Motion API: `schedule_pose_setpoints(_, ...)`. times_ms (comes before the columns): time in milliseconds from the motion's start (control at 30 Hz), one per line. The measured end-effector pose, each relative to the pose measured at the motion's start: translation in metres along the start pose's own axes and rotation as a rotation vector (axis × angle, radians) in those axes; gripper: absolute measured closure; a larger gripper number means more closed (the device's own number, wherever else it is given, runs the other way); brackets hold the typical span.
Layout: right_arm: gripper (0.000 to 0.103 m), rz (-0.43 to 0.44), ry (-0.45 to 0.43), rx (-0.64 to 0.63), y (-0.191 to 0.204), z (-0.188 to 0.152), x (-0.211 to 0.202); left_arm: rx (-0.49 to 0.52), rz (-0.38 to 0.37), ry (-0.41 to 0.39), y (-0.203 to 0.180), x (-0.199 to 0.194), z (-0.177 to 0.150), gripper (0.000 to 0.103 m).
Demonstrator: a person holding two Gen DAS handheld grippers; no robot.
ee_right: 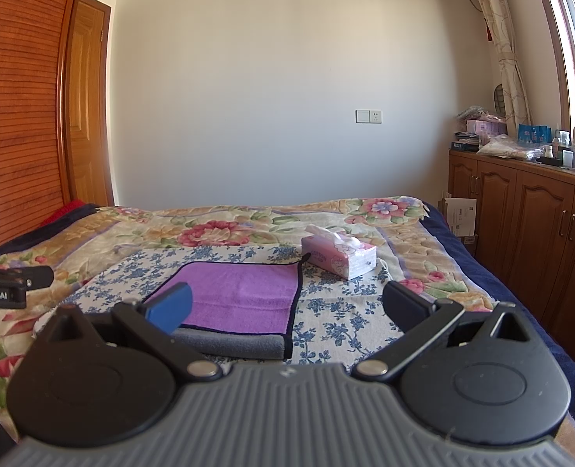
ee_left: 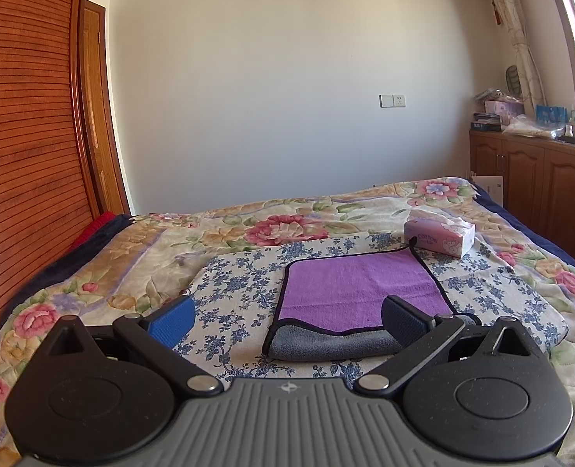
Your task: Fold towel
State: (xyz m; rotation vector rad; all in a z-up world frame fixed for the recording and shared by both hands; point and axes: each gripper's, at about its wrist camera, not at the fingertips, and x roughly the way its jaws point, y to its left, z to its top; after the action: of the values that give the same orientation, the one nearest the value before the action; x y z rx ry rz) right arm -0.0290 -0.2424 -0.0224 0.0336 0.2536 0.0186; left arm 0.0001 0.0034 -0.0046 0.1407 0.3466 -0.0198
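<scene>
Our left gripper (ee_left: pixel 287 323) is closest to us, jaws spread wide and holding nothing. It hangs just above the near edge of the soft purple towel with the dark trim (ee_left: pixel 361 288). That towel lies on the blue-flowered white cloth (ee_left: pixel 240 284) on the bed, with its grey underside rolled up at the front, so we think one fold is made. Our right gripper (ee_right: pixel 287 311) is spread too, empty, over the towel's right side. We keep both apart to grab two corners. A pink tissue box (ee_right: pixel 340 255) sits just past the far corner.
</scene>
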Motion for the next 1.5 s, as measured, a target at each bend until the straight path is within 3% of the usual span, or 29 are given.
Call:
schedule_pose_setpoints(1033, 0.000, -0.001, 0.004, -0.001, 0.000, 0.001, 0.000, 0.000, -0.002, 0.004, 0.000, 0.001, -0.002, 0.000)
schedule_pose_setpoints(1500, 0.000, 0.007, 0.056, -0.008, 0.006, -0.005, 0.018, 0.007, -0.035, 0.054, 0.000, 0.028, -0.011, 0.000)
